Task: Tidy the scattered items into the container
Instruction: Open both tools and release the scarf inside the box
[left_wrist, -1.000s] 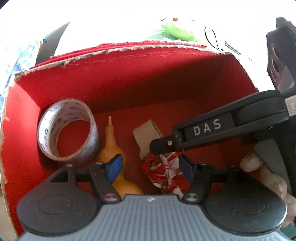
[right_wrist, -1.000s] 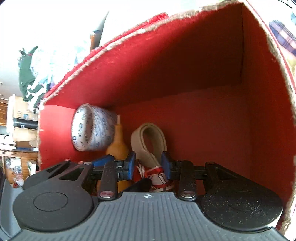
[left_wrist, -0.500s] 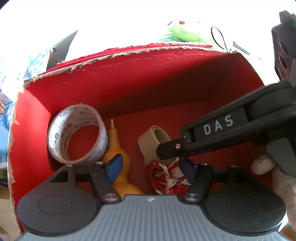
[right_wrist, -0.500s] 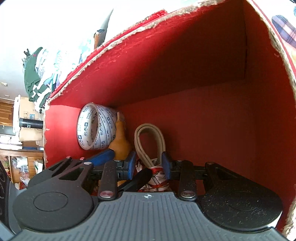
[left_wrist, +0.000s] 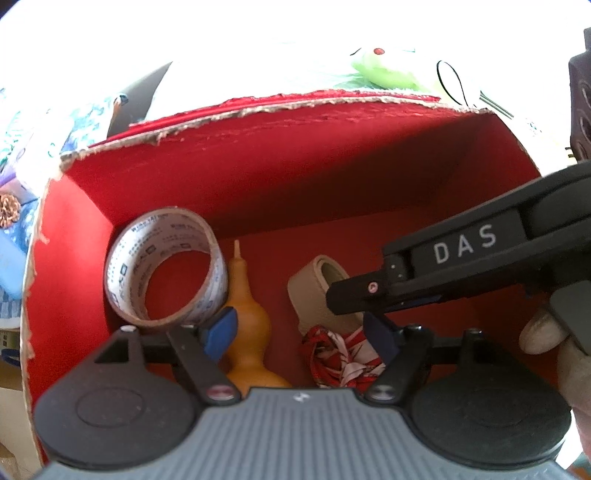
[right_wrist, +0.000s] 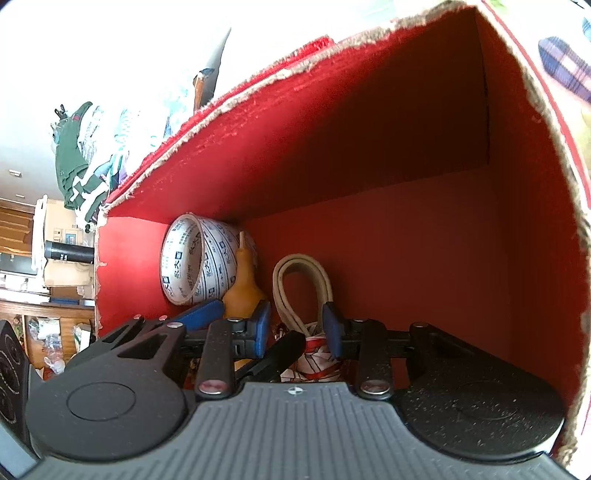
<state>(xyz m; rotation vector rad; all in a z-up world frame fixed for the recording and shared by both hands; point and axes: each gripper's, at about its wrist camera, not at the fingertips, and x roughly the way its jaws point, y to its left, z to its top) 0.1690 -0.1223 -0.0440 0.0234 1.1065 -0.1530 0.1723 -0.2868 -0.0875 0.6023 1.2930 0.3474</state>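
The red cardboard box with torn, ragged top edges (left_wrist: 303, 173) (right_wrist: 388, 155) is standing open and is filling both wrist views; all positions below are given relative to it.

The right gripper (right_wrist: 297, 328) is sitting low inside the box, its blue-padded jaws standing apart with a moderate gap and gripping nothing. In the left wrist view its black body, lettered "DAS" (left_wrist: 465, 245), is reaching into the box from the box's right wall, with a gloved hand (left_wrist: 546, 332) showing behind it.

The left gripper (left_wrist: 301, 332) is hanging over the box's near side, jaws spread wide and clamping nothing.

The roll of clear packing tape printed with blue lettering (left_wrist: 166, 269) (right_wrist: 199, 264) is standing on edge in the box's far left corner, leaning against the left wall.

The orange-brown gourd-shaped bottle with a thin pointed tip (left_wrist: 247, 321) (right_wrist: 242, 291) is lying on the box floor just beside the tape roll, tip pointing to the far wall; it appears to be touching the roll.

The beige folded strap loop (left_wrist: 317, 291) (right_wrist: 303, 288) is resting mid-floor, near the gourd bottle.

The red and white patterned cloth bundle (left_wrist: 340, 354) (right_wrist: 317, 358) is lying on the floor at the loop's near end, directly below the right gripper's open jaws; whether it is touching them cannot be told
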